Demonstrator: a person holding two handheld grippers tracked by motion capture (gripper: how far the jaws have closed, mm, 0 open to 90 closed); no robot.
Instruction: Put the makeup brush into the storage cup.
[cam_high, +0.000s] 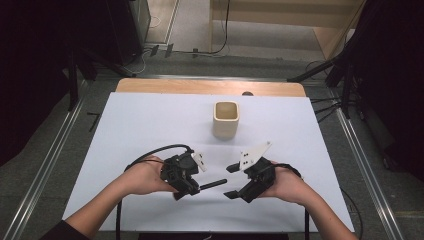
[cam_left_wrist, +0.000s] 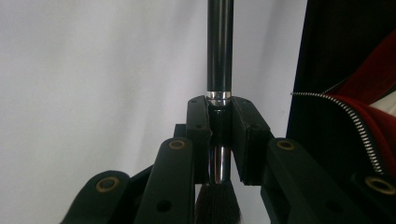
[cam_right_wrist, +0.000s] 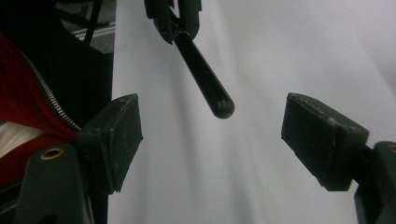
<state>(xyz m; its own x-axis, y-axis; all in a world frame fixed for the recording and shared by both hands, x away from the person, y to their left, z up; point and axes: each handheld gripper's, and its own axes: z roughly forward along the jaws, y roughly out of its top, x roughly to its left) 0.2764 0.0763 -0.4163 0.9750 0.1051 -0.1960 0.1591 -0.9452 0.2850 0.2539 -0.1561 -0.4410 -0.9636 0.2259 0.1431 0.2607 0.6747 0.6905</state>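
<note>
Now the left gripper (cam_high: 186, 182) is clamped on a black brush (cam_left_wrist: 219, 70) at its metal collar, bristles behind the jaws and the handle pointing out ahead toward the right gripper (cam_high: 231, 181). That one stands wide, holding nothing, the handle's rounded tip near and just ahead of its jaws. Beyond both, on the white table (cam_high: 150, 120), stands a cream cup (cam_high: 226, 119).

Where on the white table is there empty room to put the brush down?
The white sheet is bare left of the cup and right of it, toward the sheet's edges. The near middle is crowded: the left gripper holds the brush there, facing the open right gripper.
</note>
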